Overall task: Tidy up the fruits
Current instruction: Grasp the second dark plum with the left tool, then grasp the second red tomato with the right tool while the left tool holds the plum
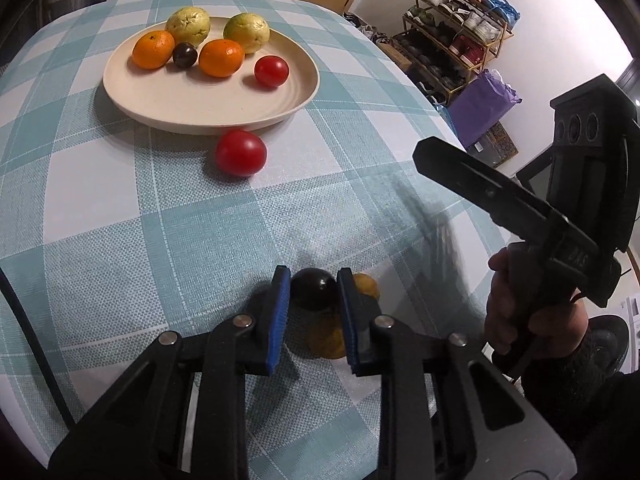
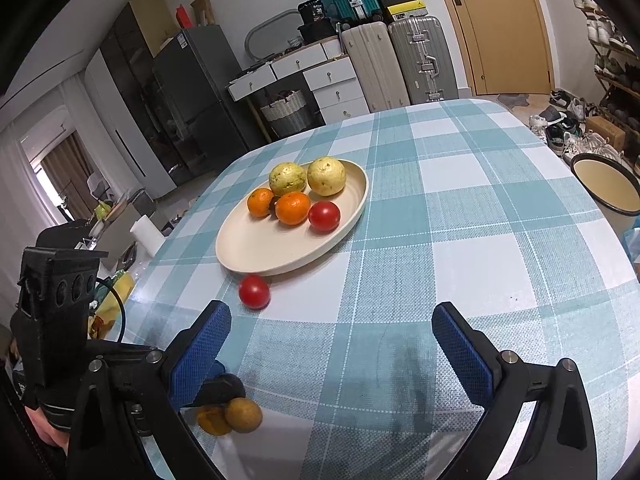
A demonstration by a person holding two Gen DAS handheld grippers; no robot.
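1. Left gripper clamped down on a dark plum at the near edge of the table, blue pads pressing both flanks. Plum resting on the checked cloth, not yet lifted as far as the frames show.
2. Tucked just beside and partly under that grip: two yellowish-brown small fruits, touching each other, close against the plum. Exact kind hard to tell.
3. Right gripper hanging wide open over bare cloth, nothing between its pads, pointed toward the plate.
4. Cream plate further back, already loaded: two pale green guavas at the rear, two oranges in front of them, a second dark plum nestled between the oranges, and one red tomato on the plate's right side.
5. Another red tomato stranded on the cloth, just beside the plate's near rim, not on it.
6. Score so far, by the look of it: six pieces plated, four left out — the gripped plum, the loose tomato, the two brownish fruits.
7. Judged well past halfway. Likely next: plum up and over to the plate, with plenty of bare space on its near side.
8. Worth watching: brownish pair sitting tight against the plum, could roll toward the table edge on the lift.
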